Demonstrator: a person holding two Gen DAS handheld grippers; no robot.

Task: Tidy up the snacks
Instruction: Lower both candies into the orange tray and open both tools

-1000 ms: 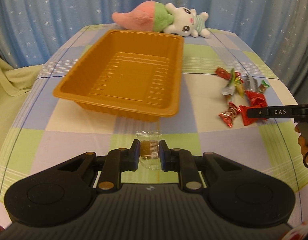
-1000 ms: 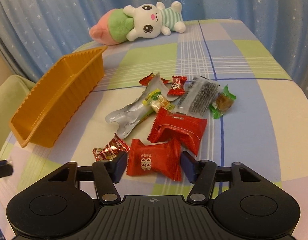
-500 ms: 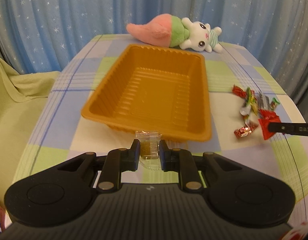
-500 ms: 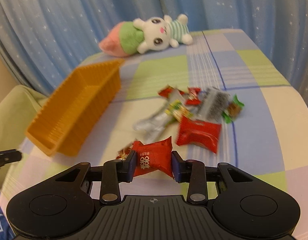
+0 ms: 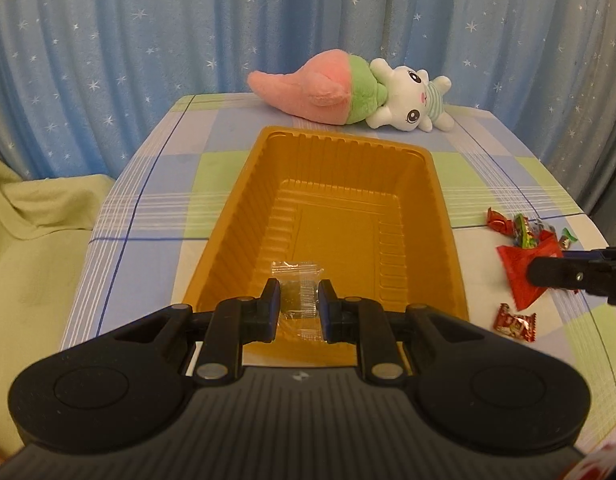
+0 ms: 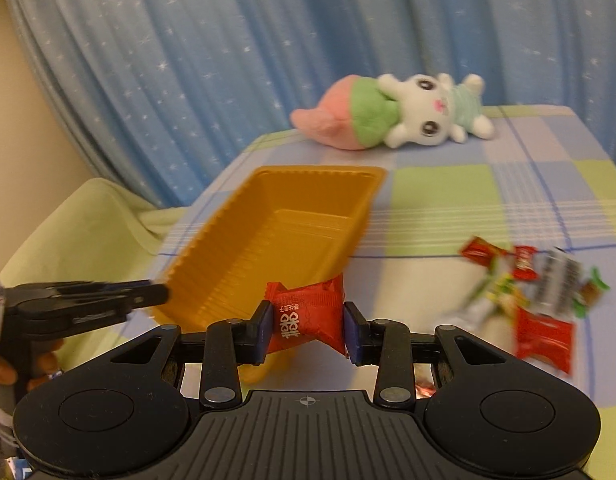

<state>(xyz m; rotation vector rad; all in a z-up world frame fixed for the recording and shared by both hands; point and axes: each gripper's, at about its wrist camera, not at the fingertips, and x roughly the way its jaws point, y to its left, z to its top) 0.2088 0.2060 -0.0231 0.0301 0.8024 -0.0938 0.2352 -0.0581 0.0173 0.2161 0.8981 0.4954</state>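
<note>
Blue star-print curtain point(image 5: 147, 60) behind; table under a checked cloth point(image 5: 155, 184) in green, blue and cream. A pale green fabric-covered seat point(image 5: 31, 232) sits off the table's left edge. A plush rabbit in a pink carrot suit point(image 5: 348, 92) lies on its side at the far end of the table.

I see the orange plastic tray point(image 5: 444, 216) lying lengthwise in front of my left gripper point(image 5: 299, 303), ribbed walls, nothing resting on its floor. Left gripper is clamped on a clear-wrapped snack point(image 5: 297, 280), brownish piece inside, transparent wrapper ends sticking out past the pads. It hangs over the near end of the tray, above the rim; not touching the floor as far as I can tell.

My right gripper point(image 6: 309, 326) is closed on a red snack packet point(image 6: 308, 316) with white characters, held off the cloth just beside the tray's point(image 6: 211, 252) near right corner. In the right wrist view the left gripper point(image 6: 107, 300) shows at the tray's near end.

Loose snack pile point(image 6: 520, 288) remains on the cloth to the right of the tray, well apart from it: red packets, 1 dark-printed clear packet, green-ended candies, a silver wrapper. Blurred; I cannot count them. 1 small red candy point(image 5: 514, 322) lies alone, nearer me than the pile.
</note>
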